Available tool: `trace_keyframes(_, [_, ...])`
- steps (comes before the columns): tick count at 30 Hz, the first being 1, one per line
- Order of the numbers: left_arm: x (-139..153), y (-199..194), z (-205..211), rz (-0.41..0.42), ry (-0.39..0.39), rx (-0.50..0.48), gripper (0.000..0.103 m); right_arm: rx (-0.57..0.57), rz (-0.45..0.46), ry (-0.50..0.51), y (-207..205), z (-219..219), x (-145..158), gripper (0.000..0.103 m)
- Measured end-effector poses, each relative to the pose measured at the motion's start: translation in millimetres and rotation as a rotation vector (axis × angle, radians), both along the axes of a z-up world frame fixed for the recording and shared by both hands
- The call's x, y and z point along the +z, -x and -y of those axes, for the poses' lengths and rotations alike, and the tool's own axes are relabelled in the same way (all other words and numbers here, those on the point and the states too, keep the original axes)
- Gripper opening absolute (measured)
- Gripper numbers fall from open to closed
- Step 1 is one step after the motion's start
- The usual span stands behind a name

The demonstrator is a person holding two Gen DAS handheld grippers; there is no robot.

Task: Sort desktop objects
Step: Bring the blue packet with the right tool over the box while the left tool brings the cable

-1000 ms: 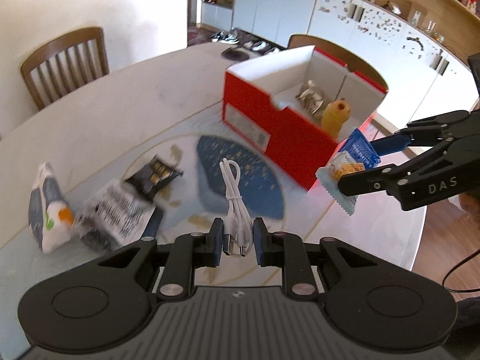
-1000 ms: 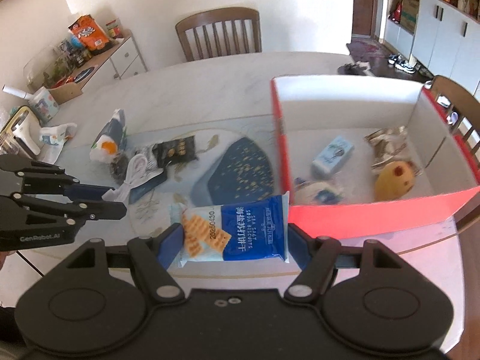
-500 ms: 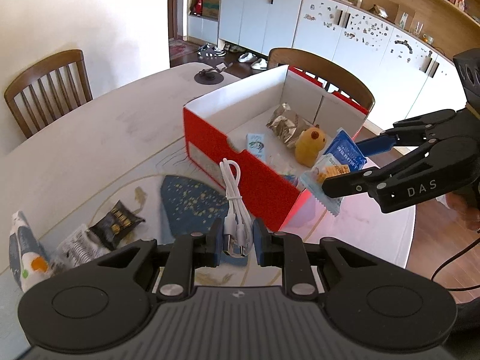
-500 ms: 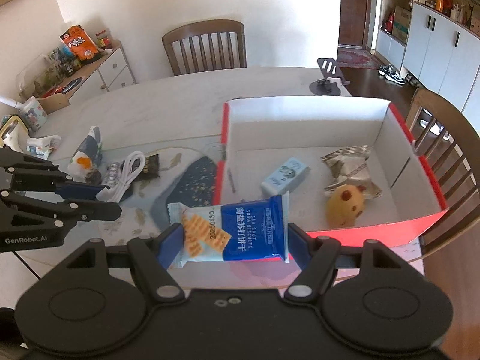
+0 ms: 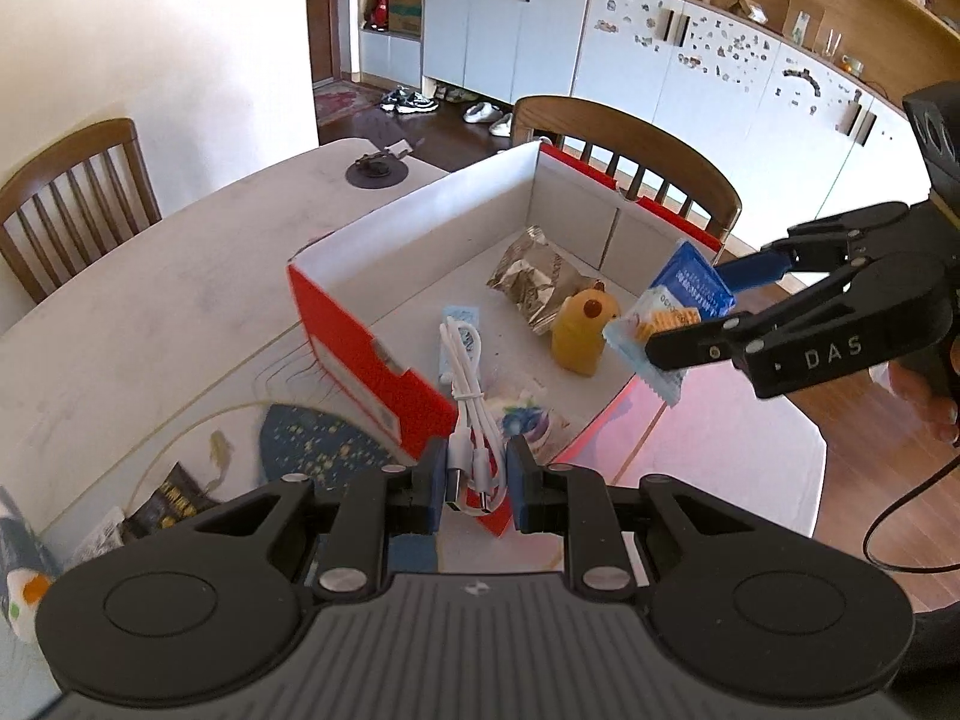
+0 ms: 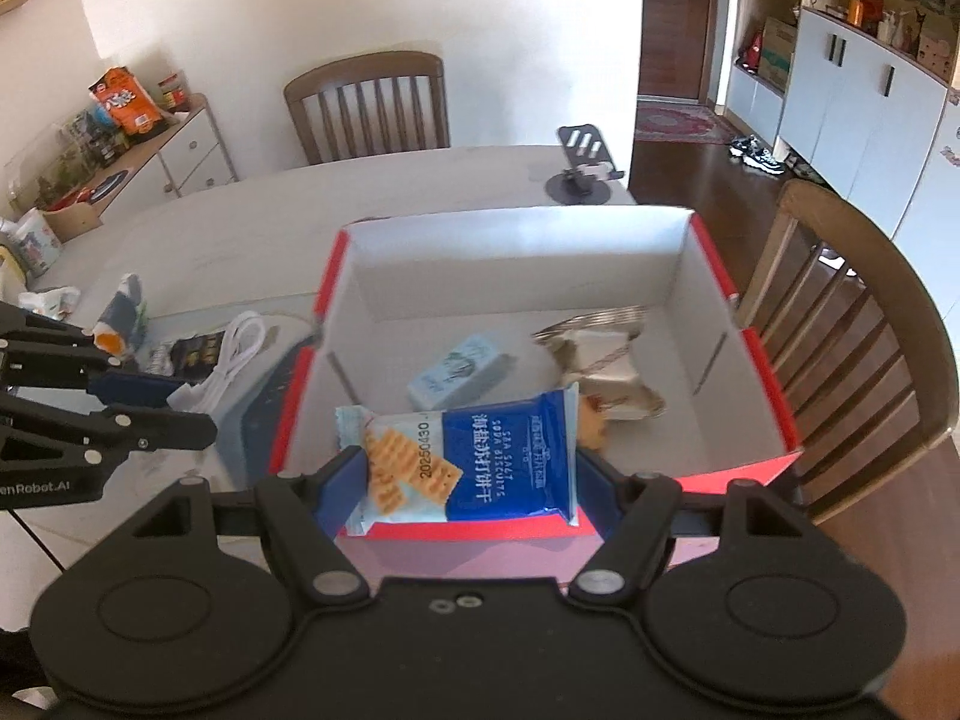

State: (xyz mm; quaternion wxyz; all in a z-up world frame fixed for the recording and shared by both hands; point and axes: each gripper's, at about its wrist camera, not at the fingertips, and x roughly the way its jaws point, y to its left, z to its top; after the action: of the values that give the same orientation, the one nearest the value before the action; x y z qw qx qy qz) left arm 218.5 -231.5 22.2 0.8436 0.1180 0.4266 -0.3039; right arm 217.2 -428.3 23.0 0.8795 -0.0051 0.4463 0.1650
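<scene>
Both grippers loaded: left gripper pinches a coiled white USB cable in a narrow grip, right gripper clamps wide on a blue soda-biscuit pack, both hanging over the near edge of the red box. Box already holds a pale carton, silver wrapper, yellow plush toy & a small pouch. Approx. halfway by my read: dark snack packet & a few wrappers at 8 o'clock of the box sit unsorted on the table.
</scene>
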Motion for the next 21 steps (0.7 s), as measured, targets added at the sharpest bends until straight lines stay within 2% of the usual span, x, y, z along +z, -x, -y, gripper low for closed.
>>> trace_keyframes(8, [-6.8,-17.5,31.6,-0.005,-0.031,-0.023,0.019,-0.028,0.005,0.008,-28.0,25.2,-5.0,0.073])
trace_keyframes(21, [-21.8,-57.4,66.5,-0.032,-0.063,-0.006,0.019,-0.041,0.009,0.058,-78.7,39.2,-16.1,0.073])
